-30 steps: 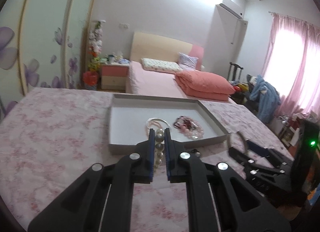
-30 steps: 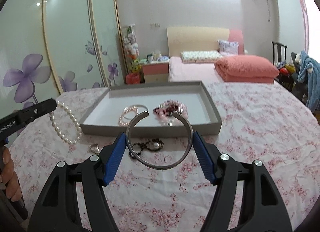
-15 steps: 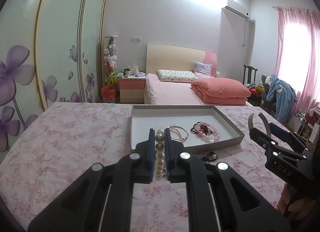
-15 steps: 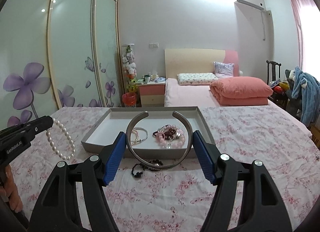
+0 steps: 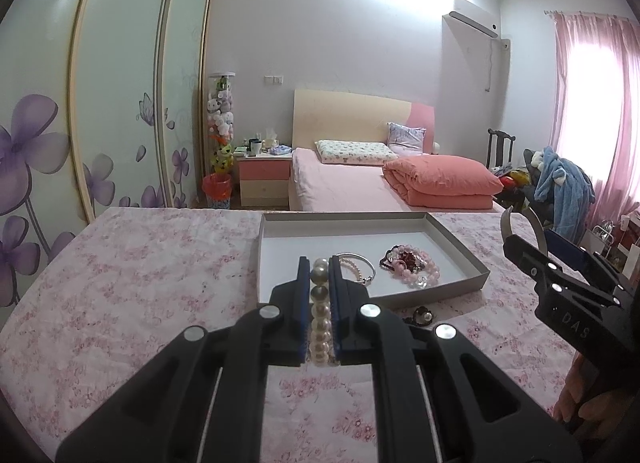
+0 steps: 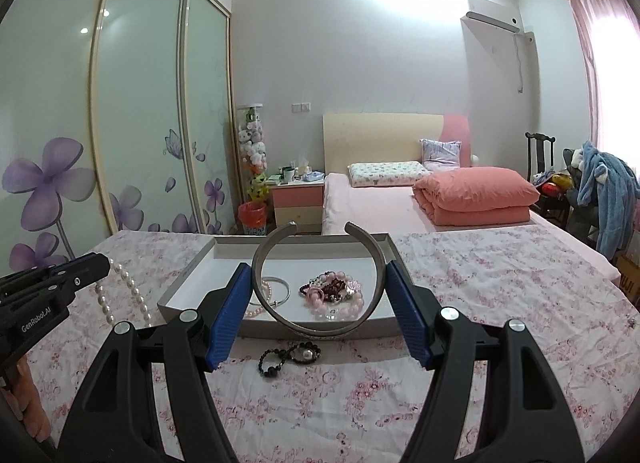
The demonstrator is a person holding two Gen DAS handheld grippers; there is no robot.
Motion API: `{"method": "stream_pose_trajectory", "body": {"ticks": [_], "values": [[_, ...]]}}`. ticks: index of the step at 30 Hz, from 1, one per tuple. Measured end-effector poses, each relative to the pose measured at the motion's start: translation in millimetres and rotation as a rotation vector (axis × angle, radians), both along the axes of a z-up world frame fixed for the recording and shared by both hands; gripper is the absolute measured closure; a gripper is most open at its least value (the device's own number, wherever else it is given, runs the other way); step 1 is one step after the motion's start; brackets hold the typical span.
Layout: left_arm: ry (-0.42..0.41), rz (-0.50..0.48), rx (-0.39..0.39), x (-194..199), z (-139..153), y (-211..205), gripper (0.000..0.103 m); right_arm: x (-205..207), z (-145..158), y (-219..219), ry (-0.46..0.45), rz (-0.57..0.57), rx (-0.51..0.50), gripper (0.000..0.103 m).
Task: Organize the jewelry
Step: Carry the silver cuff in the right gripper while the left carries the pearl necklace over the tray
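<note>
Left wrist view: left hand-held gripper [image 5: 319, 263] level, pointing at the shallow grey cardboard tray [image 5: 460, 249], fingers clamped on a white pearl bead strand [image 5: 321, 315] above the pink floral-cloth table [image 5: 120, 287]. Tray holds a thin silver bangle [image 5: 358, 263] and pink-and-maroon bead bracelets [image 5: 410, 265].

Right wrist view: right hand-held gripper [image 6: 316, 283] level, raised over the table, blue pads pinching a wide silver open cuff bracelet [image 6: 316, 327], opening facing away. Black beaded bracelet [image 6: 290, 357] lies on the cloth just in front of the tray.
</note>
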State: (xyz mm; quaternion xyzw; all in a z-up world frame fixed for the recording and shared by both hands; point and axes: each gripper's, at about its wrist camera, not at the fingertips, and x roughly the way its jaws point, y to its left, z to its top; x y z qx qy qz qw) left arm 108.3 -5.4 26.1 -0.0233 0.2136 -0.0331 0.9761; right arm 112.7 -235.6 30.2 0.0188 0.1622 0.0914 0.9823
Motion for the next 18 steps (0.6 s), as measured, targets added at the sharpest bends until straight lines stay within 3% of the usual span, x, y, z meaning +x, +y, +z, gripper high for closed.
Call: {"method": "stream_pose_trajectory", "body": {"ticks": [18], "values": [[0.024,-0.002,0.019,40.7,-0.7,-2.5,0.093,31.1,7.1,2.2,-0.013,-0.01,0.002,0.035]]}}
